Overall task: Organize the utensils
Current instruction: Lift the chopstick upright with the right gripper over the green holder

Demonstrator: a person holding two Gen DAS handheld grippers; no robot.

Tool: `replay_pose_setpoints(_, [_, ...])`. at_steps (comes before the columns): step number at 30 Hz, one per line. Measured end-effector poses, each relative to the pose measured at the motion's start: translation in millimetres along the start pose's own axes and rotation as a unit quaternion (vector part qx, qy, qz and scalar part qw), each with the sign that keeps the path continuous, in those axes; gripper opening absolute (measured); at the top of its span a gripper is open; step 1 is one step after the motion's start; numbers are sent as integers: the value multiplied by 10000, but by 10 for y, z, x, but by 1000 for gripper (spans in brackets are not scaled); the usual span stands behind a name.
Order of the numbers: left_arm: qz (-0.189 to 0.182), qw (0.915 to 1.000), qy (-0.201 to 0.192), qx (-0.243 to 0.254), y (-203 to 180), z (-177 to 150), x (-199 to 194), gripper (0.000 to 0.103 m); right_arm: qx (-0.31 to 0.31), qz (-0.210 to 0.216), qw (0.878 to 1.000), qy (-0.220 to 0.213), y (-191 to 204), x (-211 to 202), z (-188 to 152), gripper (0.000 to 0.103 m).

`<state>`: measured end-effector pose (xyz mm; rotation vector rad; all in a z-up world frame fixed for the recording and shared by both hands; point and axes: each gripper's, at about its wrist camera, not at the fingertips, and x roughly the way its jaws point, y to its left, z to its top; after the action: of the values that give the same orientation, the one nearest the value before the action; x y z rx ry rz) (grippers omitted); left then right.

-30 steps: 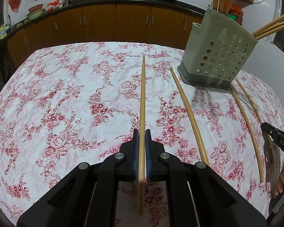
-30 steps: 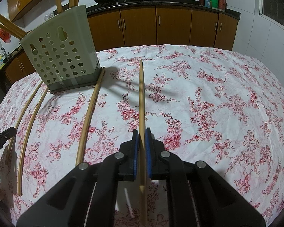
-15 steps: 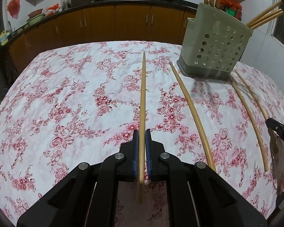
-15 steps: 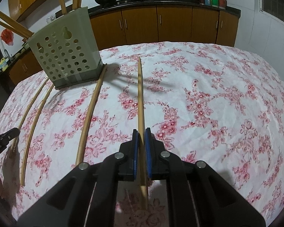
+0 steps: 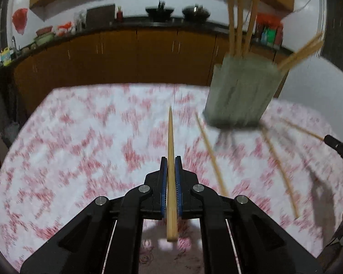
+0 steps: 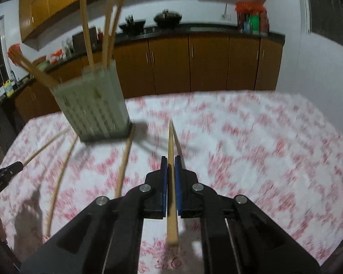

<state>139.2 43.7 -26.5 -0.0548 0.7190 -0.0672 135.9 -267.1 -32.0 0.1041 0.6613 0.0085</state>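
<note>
I am holding one chopstick in each hand right now. The left gripper (image 5: 170, 166) is squeezing its fingers (image 5: 163, 182) tight on a long wooden chopstick (image 5: 170, 150). The right gripper (image 6: 170, 166) is doing the same with its own chopstick (image 6: 170, 182). Both pairs of fingers are closed almost all the way, with only the thin stick between them.

Each stick is pointing straight out ahead of its fingers, thin tip far away, thick end sticking out behind the pads toward me. Both sticks are hanging in the air above the flowery table (image 5: 68, 159), not lying on it.

The green holder with holes (image 5: 242, 91) is where I think these need to go. It is standing upright on the table, with several chopsticks already poking out of its top. From my left hand it is sitting ahead and to the right. From my right hand the same holder (image 6: 96, 105) is ahead and to the left. So it is between my two hands, and neither hand looks clearly nearer.

Three more chopsticks are lying flat on the table beside the holder (image 5: 211, 157).

The sticks are pointing forward and down, so I am thinking each must tip upright before dropping in.
</note>
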Motion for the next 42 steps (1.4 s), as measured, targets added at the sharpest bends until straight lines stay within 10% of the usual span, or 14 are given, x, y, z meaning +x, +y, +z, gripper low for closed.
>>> replay_pose_setpoints(26, [-215,9945,-1022,-11,-99,603,-542,7,3,164,9965,-824,93,-430,457,8])
replay_pose_setpoints(42, [-714,9826,-1715,28,-399,1042,-963,7,85,1337,9788,-1548,293,-1082,1045,8])
